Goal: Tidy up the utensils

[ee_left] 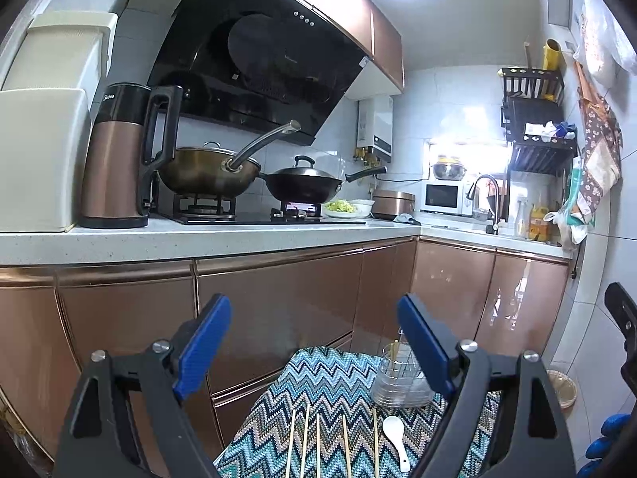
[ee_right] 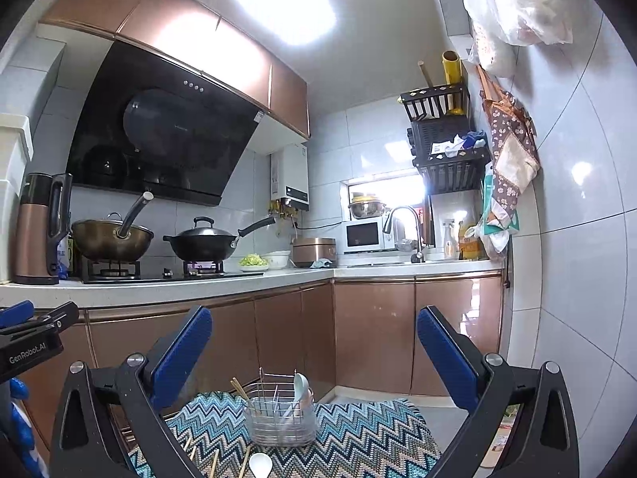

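Note:
A clear utensil holder with a wire rack [ee_right: 280, 418] stands on a zigzag-patterned cloth [ee_right: 358, 430]; it holds chopsticks and a pale spoon [ee_right: 301, 388]. The holder also shows in the left wrist view [ee_left: 398, 378]. Several wooden chopsticks [ee_left: 318, 442] and a white spoon [ee_left: 396, 436] lie loose on the cloth [ee_left: 330, 382] in front of it. The white spoon [ee_right: 259, 466] also shows in the right wrist view. My left gripper [ee_left: 314, 342] is open and empty above the cloth. My right gripper [ee_right: 314, 352] is open and empty, above and behind the holder.
Copper-coloured cabinets [ee_left: 278, 298] and a white counter [ee_left: 199, 239] stand behind the cloth. On the counter are a kettle [ee_left: 119, 159], two woks on a stove [ee_left: 302, 187], a microwave [ee_left: 444, 197] and a sink tap [ee_left: 487, 195]. A tiled wall [ee_right: 577, 279] is at the right.

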`<state>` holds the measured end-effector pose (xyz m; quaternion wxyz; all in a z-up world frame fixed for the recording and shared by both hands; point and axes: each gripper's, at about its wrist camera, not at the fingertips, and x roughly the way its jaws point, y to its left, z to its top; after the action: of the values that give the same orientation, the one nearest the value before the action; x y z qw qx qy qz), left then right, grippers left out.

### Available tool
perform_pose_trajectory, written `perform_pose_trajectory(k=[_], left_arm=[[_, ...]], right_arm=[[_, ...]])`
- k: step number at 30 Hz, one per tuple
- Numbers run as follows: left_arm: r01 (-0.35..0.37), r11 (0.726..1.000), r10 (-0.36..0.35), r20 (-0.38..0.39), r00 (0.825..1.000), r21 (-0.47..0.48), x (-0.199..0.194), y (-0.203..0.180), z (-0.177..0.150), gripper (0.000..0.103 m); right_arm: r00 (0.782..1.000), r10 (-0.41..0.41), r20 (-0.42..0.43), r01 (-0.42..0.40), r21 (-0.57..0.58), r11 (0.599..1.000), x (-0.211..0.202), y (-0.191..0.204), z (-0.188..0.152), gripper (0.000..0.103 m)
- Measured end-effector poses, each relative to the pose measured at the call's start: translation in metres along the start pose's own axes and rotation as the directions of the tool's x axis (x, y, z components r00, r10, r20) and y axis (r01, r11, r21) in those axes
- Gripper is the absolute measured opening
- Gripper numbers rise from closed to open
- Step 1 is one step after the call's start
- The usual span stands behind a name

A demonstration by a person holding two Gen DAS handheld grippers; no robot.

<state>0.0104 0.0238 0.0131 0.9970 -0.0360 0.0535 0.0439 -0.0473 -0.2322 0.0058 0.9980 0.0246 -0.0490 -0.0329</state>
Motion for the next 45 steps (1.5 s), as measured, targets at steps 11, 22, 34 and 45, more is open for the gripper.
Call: perform_pose_trajectory(k=[11,22,34,45], left_arm=[[0.013,1.0,-0.012,0.036,0.999,-0.014,0.0,0.001,-0.003,0.086],[0.005,1.0,-0.005,-0.003,1.0,-0.014,0.005,-0.002,-0.012,0.086],[0.003,1.0,-0.003,-0.045,0.999,-0.006,0.018,-0.009,-0.02,0.086],[-0.019,0.999,0.016,-0.084,0.996,-0.033,0.041,0.0,-0.03,0.086]], right_arm=[[0.999,-0.033,-0.033,0.033,-0.011,0.999,0.008,0.001,-0.003,0.103],[0.977,-0.095,-0.193,0.087,-0.049,0.995,0.029,-0.001,-0.018,0.103],[0.97,-0.1,-0.221,0.085,-0.076,0.994,0.039,-0.006,-0.028,0.103],[0.966,-0.083,-0.244,0.063,-0.088,0.994,0.055,-0.004,-0.037,0.103]])
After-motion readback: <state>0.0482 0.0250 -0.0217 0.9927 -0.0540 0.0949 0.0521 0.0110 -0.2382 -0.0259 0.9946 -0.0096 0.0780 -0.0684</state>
